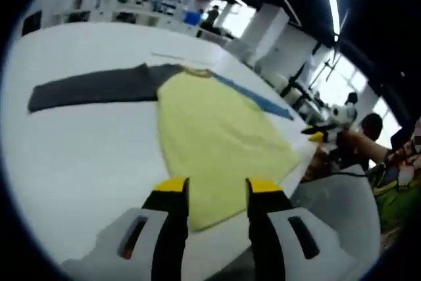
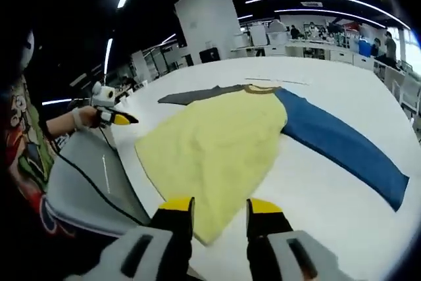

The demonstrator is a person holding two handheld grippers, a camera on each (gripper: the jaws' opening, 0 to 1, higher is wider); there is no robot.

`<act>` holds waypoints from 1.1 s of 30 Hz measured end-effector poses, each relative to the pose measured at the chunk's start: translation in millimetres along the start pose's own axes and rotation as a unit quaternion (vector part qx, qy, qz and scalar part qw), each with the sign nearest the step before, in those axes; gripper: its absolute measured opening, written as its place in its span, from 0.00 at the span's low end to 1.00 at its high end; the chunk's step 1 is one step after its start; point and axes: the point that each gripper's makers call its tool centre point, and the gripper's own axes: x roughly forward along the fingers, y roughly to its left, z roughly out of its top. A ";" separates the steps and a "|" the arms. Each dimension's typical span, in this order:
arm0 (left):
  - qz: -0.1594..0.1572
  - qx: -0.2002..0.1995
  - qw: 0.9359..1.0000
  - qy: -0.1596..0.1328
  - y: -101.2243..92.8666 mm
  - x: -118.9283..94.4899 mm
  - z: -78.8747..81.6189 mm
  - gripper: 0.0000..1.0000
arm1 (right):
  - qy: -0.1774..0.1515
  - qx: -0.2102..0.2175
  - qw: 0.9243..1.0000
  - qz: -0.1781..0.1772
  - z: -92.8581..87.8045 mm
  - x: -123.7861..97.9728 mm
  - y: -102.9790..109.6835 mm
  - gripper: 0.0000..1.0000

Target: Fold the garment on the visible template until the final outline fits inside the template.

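Closest to you in the left gripper view, your left gripper hangs above the hem of the garment with its yellow-tipped jaws spread apart and nothing between them. That garment is a long-sleeved shirt lying flat on the white table, its pale yellow body running away from you toward the collar, with a dark grey sleeve stretched out to one side and a blue sleeve to the other. Your right gripper comes in at that view's right edge, held in a hand, too small to judge how its jaws stand. In the right gripper view, your right gripper also sits over the yellow hem with its jaws parted and empty, the shirt spread before it, the blue sleeve reaching right and the grey sleeve lying far behind. At that view's left your left gripper hovers off the table's edge, near a grey panel with a black cable across it.
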 end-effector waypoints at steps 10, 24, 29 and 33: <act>-0.043 -0.037 0.995 -0.079 -8.4 -4.3 39.4 0.37 | -0.037 0.018 0.998 -0.050 21.5 -13.8 -29.7 0.52; -0.085 -0.046 0.990 -0.104 -24.6 17.0 67.9 0.34 | -0.099 0.105 0.978 -0.153 22.7 -52.1 -97.0 0.48; -0.086 -0.033 0.991 -0.101 -27.2 23.4 71.0 0.35 | -0.108 0.123 0.972 -0.170 21.9 -65.7 -115.2 0.49; -0.089 -0.032 0.990 -0.103 -28.6 23.7 70.8 0.35 | -0.109 0.134 0.966 -0.190 19.4 -73.1 -130.5 0.51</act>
